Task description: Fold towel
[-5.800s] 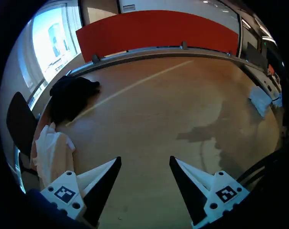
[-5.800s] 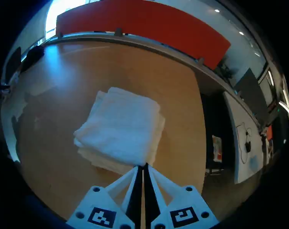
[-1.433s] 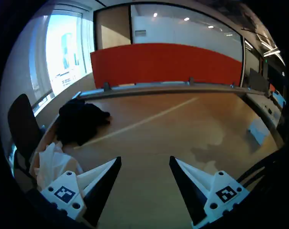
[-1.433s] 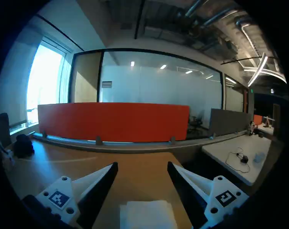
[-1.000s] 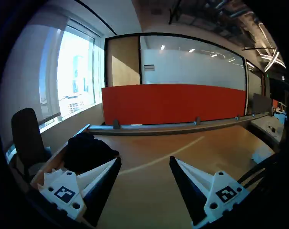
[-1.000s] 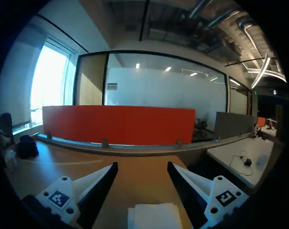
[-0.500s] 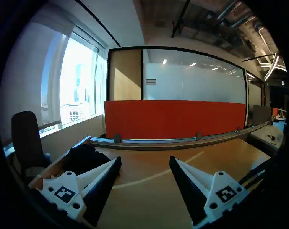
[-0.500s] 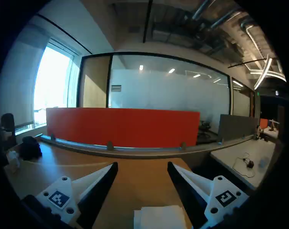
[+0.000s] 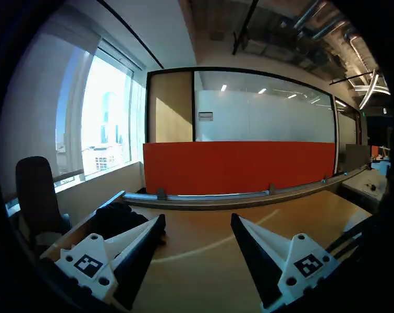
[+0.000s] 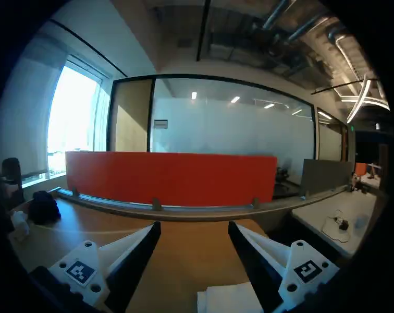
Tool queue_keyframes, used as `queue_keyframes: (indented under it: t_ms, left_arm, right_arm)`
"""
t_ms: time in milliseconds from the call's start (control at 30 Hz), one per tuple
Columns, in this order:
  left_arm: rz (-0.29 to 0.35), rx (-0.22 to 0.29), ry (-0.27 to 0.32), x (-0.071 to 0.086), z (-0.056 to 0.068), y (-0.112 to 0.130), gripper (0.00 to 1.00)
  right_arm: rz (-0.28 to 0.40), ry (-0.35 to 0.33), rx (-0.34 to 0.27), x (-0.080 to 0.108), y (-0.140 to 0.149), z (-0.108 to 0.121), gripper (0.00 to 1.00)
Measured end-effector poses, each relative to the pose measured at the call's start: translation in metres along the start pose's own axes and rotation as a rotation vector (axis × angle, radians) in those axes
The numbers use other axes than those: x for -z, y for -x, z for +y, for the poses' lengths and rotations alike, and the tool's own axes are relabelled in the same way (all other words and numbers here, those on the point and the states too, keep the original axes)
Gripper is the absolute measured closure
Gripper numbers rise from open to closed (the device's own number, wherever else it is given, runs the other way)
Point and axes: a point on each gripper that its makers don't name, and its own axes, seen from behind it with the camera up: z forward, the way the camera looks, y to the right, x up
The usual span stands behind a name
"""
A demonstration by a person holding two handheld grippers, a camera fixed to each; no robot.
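A folded white towel (image 10: 231, 299) lies on the wooden table (image 10: 186, 261), low in the right gripper view, just under and a little right of the gap between the fingers. My right gripper (image 10: 193, 225) hovers above it, open, with nothing between its fingers. In the left gripper view my left gripper (image 9: 197, 219) is also open and holds nothing, and it points level across the table (image 9: 207, 261) toward the orange divider (image 9: 238, 167).
A black bundle (image 9: 113, 219) lies at the table's left edge, beside a dark chair (image 9: 35, 193). The right gripper view shows the same black bundle (image 10: 43, 206) and a white cloth (image 10: 20, 221) far left. A white desk (image 10: 332, 216) with cables stands right.
The right gripper, shut by the folded towel 5.8 s ago, now stands open. Both grippers have tipped up from the table to look level across the room. The towel has slid right in the right gripper view.
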Motion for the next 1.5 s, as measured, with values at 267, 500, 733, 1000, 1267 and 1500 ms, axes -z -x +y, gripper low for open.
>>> queue_keyframes:
  t_ms: [267, 500, 733, 1000, 1267, 1500]
  left_arm:
    - [0.014, -0.001, -0.001, -0.004, -0.007, -0.006, 0.07]
    - [0.021, 0.005, -0.001, -0.006, -0.013, -0.010, 0.07]
    - [0.025, 0.011, -0.001, -0.007, -0.018, -0.011, 0.07]
    - [0.023, 0.016, -0.004, -0.010, -0.024, -0.008, 0.07]
    - [-0.007, 0.010, 0.009, -0.016, -0.022, 0.011, 0.07]
    - [0.004, 0.007, 0.005, -0.017, -0.026, 0.029, 0.07]
  right_arm:
    - [0.008, -0.020, -0.005, -0.004, -0.004, -0.040, 0.00]
    - [0.016, -0.037, -0.008, -0.007, -0.007, -0.074, 0.00]
    - [0.024, -0.058, -0.004, -0.009, -0.011, -0.098, 0.00]
    - [0.018, -0.058, 0.001, -0.011, -0.010, -0.104, 0.00]
    - [0.009, -0.055, -0.006, -0.010, -0.008, -0.113, 0.00]
    - [0.022, -0.046, 0.010, -0.009, -0.004, -0.117, 0.00]
